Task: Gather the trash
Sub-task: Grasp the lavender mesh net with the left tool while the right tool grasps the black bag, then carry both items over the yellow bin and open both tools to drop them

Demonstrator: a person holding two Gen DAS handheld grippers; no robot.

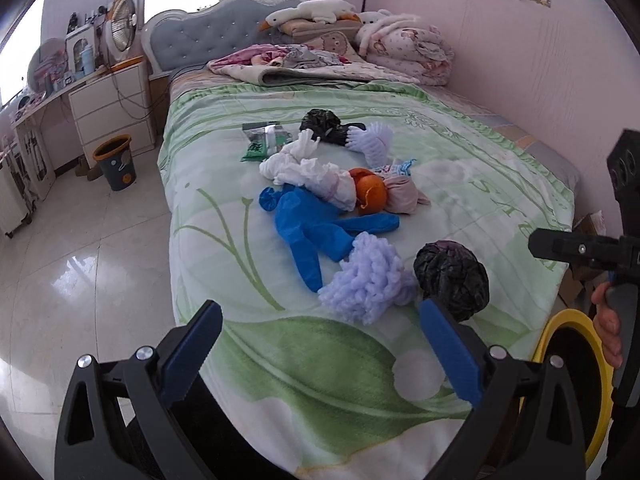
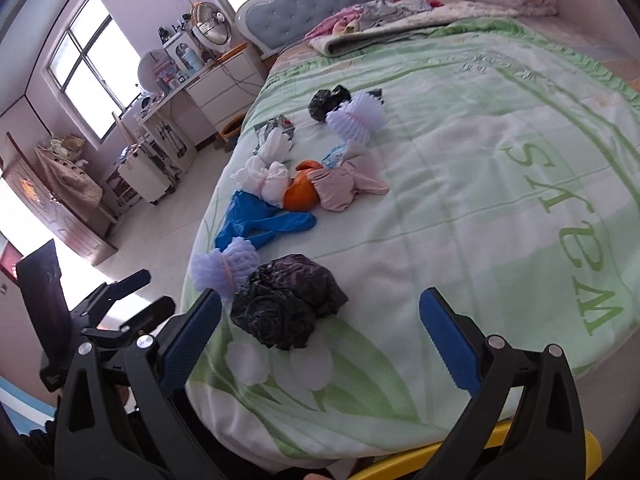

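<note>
Both the left hand-held gripper (image 1: 318,350) and the right hand-held gripper (image 2: 320,340) are spread wide and empty over the bed's (image 1: 280,380) near edge. Trash sits mid-frame; a black bag (image 2: 286,300) is nearest. Bare quilt fills the right wrist view's right half.

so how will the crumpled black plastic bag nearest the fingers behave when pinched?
The black plastic bag is a loose, wrinkled wad, so it probably compresses and weighs little. Its glossy film may slip or unfurl. It looks unlikely to roll on the soft quilt. Both grippers are open, holding nothing.

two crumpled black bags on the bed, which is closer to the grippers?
The black bag at the foot of the bed, beside the purple foam net. The other black bag lies further up, towards the headboard.
</note>
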